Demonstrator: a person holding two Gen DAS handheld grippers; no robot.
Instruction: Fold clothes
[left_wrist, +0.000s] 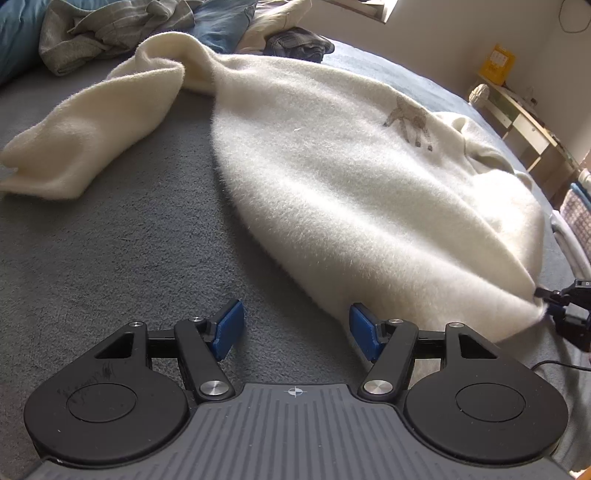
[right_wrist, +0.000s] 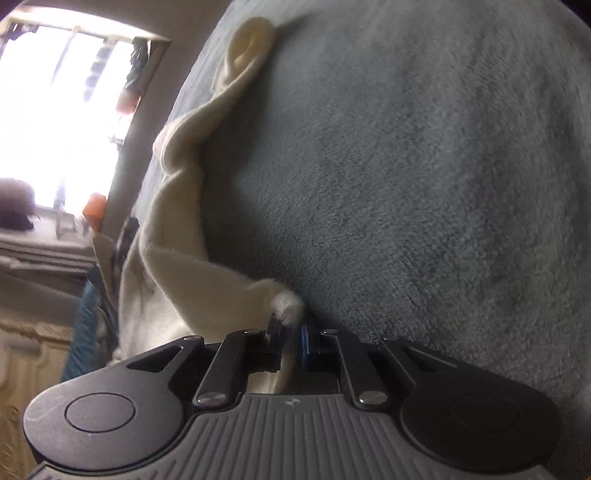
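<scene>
A cream fleece sweater (left_wrist: 351, 177) lies spread across a grey fleece blanket (left_wrist: 110, 258) that covers the bed, its pile fuzzy and bright where the light strikes it. A small grey-brown animal figure (left_wrist: 410, 122) is printed on the chest, and one sleeve (left_wrist: 85, 129) bends away to the left, its cuff end resting flat on the blanket. Beyond the sweater sits a heap of other clothes: a grey-green garment (left_wrist: 96, 33), a pair of blue jeans (left_wrist: 221, 26) and a dark plaid piece (left_wrist: 299, 44). Along the far wall stands a low shelf (left_wrist: 524, 118) with a yellow box (left_wrist: 496, 64) on it. In the right wrist view a bright window (right_wrist: 70, 110) fills the upper left, and the blanket (right_wrist: 406, 184) takes up most of the frame. The left gripper (left_wrist: 295, 330) hovers low over the blanket just beside the sweater's hem, its blue-padded fingers (left_wrist: 231, 328) spread wide and empty. The right gripper (right_wrist: 290, 332) has its fingers (right_wrist: 274, 332) closed narrow on a corner of the sweater (right_wrist: 173, 258), with a tuft of fleece bunched up between them; from the left wrist view this gripper (left_wrist: 561, 306) appears at the sweater's lower right corner, the fabric drawn taut toward it.
</scene>
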